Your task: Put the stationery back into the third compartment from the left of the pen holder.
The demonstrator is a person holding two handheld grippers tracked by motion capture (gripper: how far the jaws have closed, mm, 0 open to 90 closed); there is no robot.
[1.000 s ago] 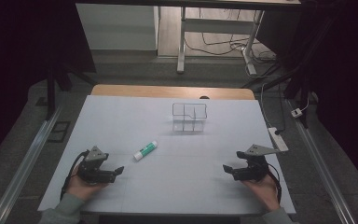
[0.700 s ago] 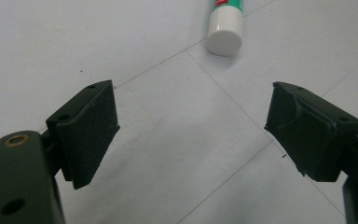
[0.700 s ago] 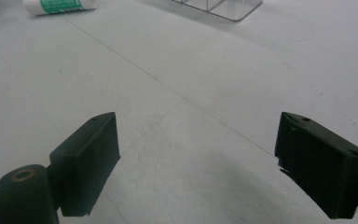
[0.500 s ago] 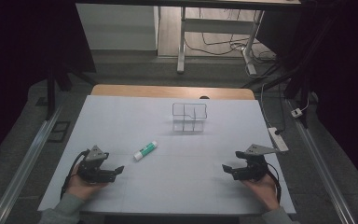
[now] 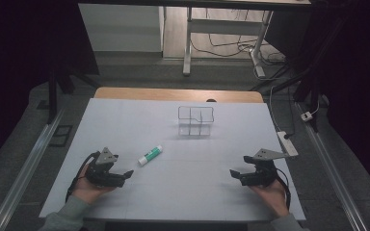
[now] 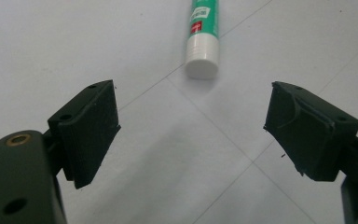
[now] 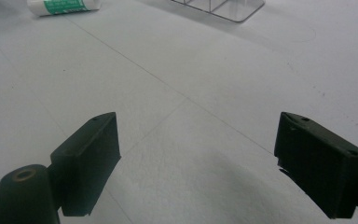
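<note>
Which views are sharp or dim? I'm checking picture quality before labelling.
High view: dark surroundings, evenly lit table, no glare. Left gripper view: glue stick crisp, soft shadow beneath its cap. Right gripper view: clear organiser slightly soft at the top edge.

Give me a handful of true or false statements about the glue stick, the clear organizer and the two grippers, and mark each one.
1. The glue stick lies flat on the white table. True.
2. The left gripper is shut on the glue stick. False: its jaws stand wide apart, and the stick's white cap lies just beyond them, untouched.
3. The clear organizer has the glue stick standing in one of its compartments. False: the stick lies on the table apart from it, nearer the left gripper.
4. The right gripper is open over bare table. True.
5. The glue stick lies nearer the right gripper than the left one. False: it lies close to the left gripper.
</note>
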